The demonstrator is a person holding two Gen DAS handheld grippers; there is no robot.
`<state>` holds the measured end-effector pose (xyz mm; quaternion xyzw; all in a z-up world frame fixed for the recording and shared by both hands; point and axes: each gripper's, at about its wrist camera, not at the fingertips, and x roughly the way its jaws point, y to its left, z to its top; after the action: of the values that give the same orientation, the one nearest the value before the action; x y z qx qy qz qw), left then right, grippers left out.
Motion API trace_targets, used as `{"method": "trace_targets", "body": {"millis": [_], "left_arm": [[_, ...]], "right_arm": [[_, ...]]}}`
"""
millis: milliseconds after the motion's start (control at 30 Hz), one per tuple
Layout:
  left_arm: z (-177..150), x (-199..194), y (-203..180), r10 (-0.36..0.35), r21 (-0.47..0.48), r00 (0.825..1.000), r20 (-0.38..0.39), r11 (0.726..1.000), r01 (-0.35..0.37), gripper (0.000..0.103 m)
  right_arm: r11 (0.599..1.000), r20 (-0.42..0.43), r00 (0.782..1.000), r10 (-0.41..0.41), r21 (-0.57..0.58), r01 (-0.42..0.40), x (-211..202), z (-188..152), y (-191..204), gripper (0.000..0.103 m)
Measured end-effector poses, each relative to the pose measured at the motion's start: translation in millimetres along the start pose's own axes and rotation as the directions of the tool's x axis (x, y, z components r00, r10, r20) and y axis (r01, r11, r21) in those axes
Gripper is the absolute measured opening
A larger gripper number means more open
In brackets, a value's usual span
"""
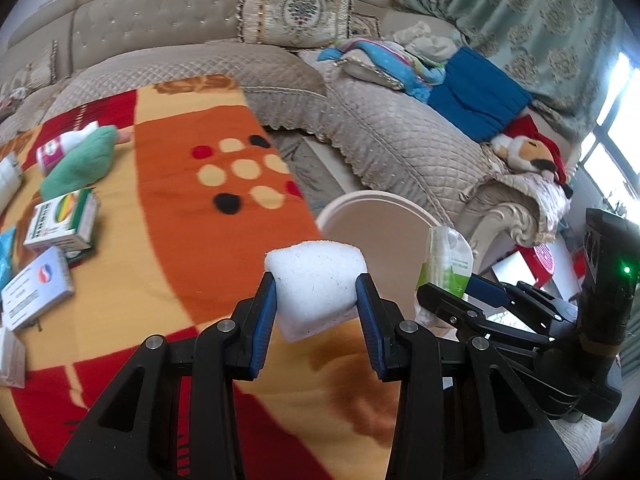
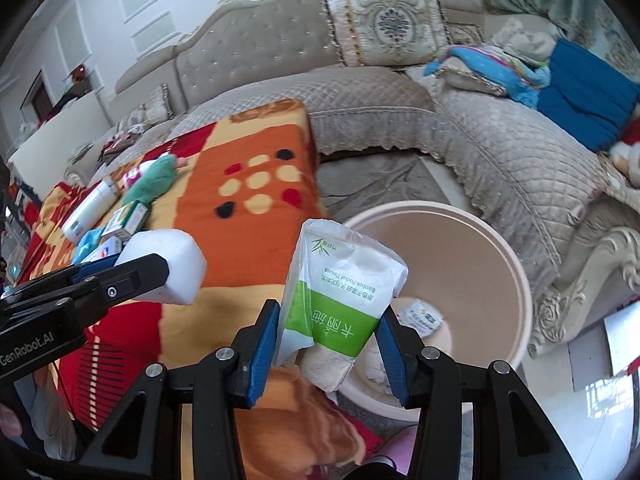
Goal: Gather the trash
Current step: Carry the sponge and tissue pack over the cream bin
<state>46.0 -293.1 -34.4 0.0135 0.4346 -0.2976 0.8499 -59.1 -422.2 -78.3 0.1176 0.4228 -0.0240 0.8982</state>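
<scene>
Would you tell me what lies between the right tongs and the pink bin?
Only the tissue packet the right tongs hold; beyond it the bin opens directly, per the right wrist view.

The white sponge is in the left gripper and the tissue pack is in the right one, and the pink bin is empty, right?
Not quite: the pink bin already holds a small packet, as the right wrist view shows. The white sponge is in the left gripper, the tissue pack in the right gripper.

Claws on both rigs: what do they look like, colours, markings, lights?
Both match. The left claw and right claw have black angular plastic linkage arms with silver pivot bolts, and each finger carries a blue ribbed pad. Seen from the right wrist view, the left body bears white "GenRobot.AI" lettering. The right unit shows a green indicator light. No sleeves are visible.
</scene>
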Motion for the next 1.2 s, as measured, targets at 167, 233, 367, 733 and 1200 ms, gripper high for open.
{"method": "trace_targets", "body": {"millis": [167, 233, 367, 733, 1200], "left_arm": [[3, 12, -20, -0.021, 0.024, 1.000, -0.015, 0.999, 0.022, 0.037], [4, 16, -27, -0.030, 0.033, 0.999, -0.017, 0.999, 0.031, 0.037], [7, 26, -39, -0.040, 0.049, 0.999, -0.029, 0.998, 0.041, 0.037], [10, 52, -54, -0.053, 0.062, 0.996, -0.068, 0.996, 0.057, 0.037], [11, 80, -54, -0.081, 0.034, 0.990, -0.115, 0.996, 0.086, 0.038]], "right_arm": [[0.999, -0.012, 1.000, -0.020, 0.036, 0.021, 2, -5, -23, 0.046], [0.998, -0.018, 1.000, -0.026, 0.054, 0.027, 3, -7, -31, 0.046], [0.996, -0.030, 0.999, -0.036, 0.079, 0.038, 7, -11, -46, 0.046], [0.990, -0.067, 0.997, -0.049, 0.129, 0.057, 20, -20, -73, 0.046], [0.986, -0.091, 0.994, -0.067, 0.145, 0.079, 32, -22, -81, 0.046]]}}
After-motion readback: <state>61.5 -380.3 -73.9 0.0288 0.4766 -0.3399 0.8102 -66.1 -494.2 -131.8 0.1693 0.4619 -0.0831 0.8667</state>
